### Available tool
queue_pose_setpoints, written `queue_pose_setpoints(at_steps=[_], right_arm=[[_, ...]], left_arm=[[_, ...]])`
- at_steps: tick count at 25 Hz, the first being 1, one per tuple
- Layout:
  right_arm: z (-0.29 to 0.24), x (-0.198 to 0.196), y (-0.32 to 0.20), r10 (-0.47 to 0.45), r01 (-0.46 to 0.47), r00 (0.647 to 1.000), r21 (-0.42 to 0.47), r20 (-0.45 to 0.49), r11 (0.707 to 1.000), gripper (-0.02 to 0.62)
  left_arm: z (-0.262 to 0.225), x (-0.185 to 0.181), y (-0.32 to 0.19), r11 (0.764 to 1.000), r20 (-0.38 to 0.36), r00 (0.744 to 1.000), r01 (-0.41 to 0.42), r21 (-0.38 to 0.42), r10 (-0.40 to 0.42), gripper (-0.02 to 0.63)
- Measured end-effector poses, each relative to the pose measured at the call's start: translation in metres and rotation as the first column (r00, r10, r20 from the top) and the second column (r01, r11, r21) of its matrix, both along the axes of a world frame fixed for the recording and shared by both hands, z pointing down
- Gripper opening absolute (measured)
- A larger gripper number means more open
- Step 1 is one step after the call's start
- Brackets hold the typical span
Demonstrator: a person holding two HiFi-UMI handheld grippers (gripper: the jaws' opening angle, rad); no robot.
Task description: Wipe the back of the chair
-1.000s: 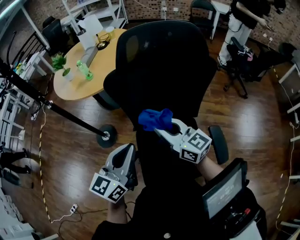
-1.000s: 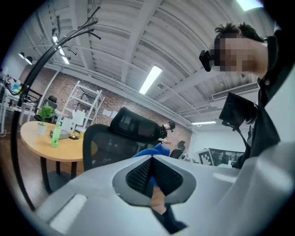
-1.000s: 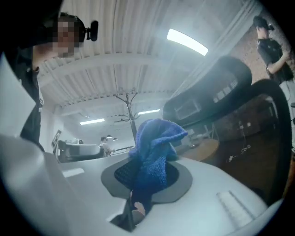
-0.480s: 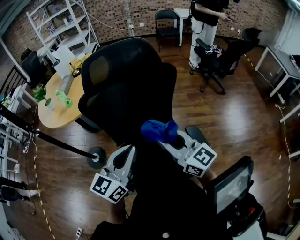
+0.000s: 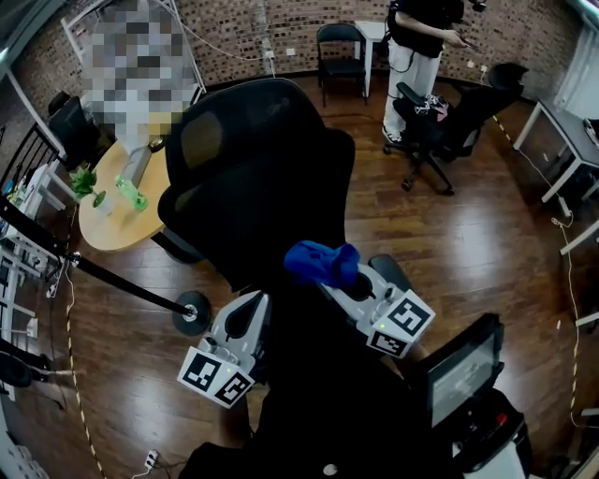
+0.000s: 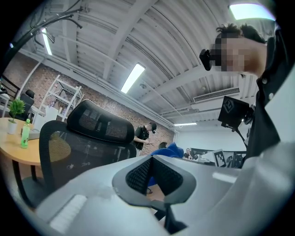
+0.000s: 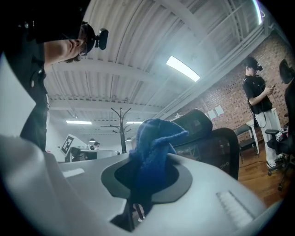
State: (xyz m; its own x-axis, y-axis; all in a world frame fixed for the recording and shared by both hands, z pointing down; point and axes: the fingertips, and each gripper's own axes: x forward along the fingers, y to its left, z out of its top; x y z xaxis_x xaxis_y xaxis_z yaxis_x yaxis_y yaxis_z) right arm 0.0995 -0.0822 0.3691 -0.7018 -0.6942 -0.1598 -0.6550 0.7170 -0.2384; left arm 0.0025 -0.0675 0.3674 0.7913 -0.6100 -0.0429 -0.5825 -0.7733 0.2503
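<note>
- Head view, centre: a black mesh chair stands with its back toward the camera and its headrest toward 11 o'clock.
- At 5 o'clock from the middle of the chair back, the right gripper has its jaws clamped on a bunched blue cloth. The cloth sits in front of the lower part of the back. Whether it touches the mesh cannot be told.
- At 7 o'clock from that same point, the left gripper points toward the chair. The left gripper view shows its jaws closed together with nothing between them.
- Floor: dark, glossy wooden planks that carry light reflections, seen on all sides of the chair.
- At 9 o'clock in the room stands a round wooden table. It bears a green bottle and a small potted plant.
- At 1 o'clock a person stands just beside a second office chair.
- At 12 o'clock a plain black chair stands against the brick wall.
- At 3 o'clock, the corner of a desk.
- At 5 o'clock, near the frame edge, a tilted screen.
- Right gripper view: a ribbed white ceiling with a strip light at 1 o'clock, and a coat stand at 10 o'clock of the cloth.
</note>
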Motion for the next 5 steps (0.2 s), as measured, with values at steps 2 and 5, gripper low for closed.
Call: queue_pose_setpoints(at_steps=[2,5], right_arm=[[-0.0001,0.006,-0.0004,0.01,-0.01,1.0,-0.004,0.007,1.0,0.054],[0.0002,0.0121,-0.0002,0.016,-0.016,1.0,-0.009,0.011,1.0,0.054]], left_arm=[[0.0015,0.0011,0.0002,1.0,0.001,1.0,0.002,-0.001,-0.002,0.005],[0.0036,0.0023,0.0013,1.0,0.002,1.0,0.008,-0.003,-0.008,0.005]])
